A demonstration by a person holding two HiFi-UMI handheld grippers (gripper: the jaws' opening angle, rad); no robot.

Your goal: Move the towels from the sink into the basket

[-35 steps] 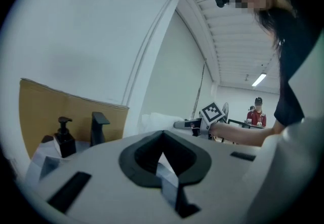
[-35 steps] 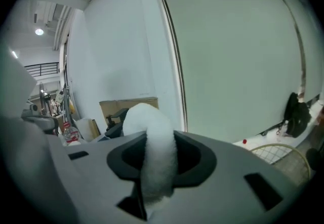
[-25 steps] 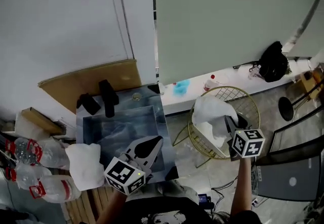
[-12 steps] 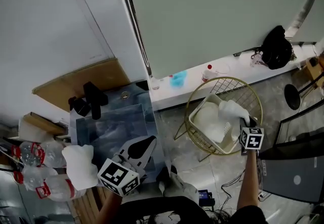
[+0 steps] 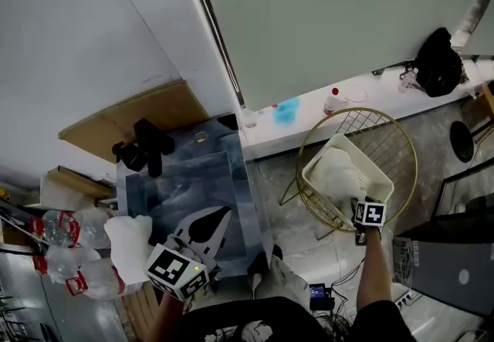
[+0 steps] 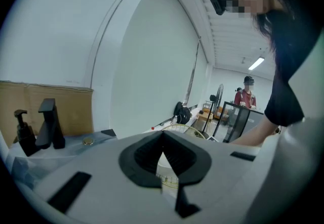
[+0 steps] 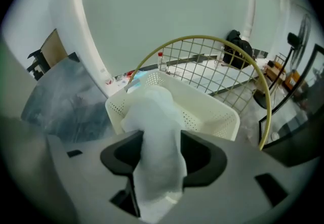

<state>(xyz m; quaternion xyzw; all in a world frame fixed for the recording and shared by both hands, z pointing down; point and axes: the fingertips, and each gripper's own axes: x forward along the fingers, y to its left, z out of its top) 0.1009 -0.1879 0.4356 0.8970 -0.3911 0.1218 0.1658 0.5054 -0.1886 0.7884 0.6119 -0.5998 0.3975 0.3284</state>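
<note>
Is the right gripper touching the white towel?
Touching. The right gripper view shows the white towel lying between the right gripper's fingers, brushing both as it drapes toward the basket. The fingers have just been opening.

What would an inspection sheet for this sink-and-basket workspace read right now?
Surface: dark sink with black faucet; no towel seen in it.
Job's things: white towel draped from the right gripper into the white perforated basket; white bundle, likely another towel, left of the sink.
Clutter: plastic bottles, cardboard.
Grippers: left gripper shut, empty; right gripper jaws have just been opening, towel loose between them.
Cables: cables on the floor.
Surroundings: gold wire stand, black bag on ledge.
</note>
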